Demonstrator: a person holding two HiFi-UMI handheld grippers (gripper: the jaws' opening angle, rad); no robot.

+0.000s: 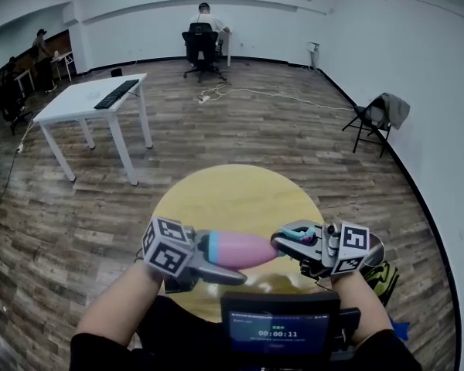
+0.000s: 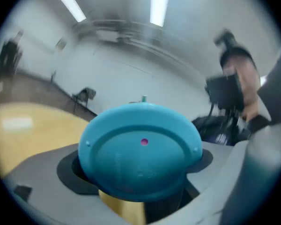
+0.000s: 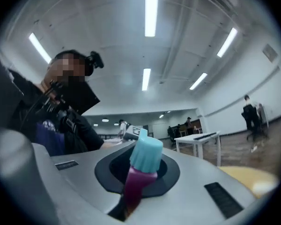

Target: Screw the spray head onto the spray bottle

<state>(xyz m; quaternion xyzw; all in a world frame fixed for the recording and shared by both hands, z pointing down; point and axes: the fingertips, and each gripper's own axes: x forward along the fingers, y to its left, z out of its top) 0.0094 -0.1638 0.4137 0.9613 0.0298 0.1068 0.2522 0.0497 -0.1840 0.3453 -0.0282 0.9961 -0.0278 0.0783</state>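
holding the spray bottle [image 1: 236, 250] level above the near edge of the yellow table [image 1: 240, 184], the left gripper [image 1: 216, 267] is clamped round its blue base end. the right gripper [image 1: 292, 242], also over that near edge, has its jaws closed on the spray head [image 1: 298, 233], which meets the bottle's neck. judged: the head is at the neck, but whether the threads have caught cannot be told, so turning it down tight looks left to do.

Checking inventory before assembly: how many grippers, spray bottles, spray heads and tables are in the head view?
grippers: 2, left gripper and right gripper
spray bottle: 1
spray head: 1
tables: 2, round yellow table and white table
total: 6
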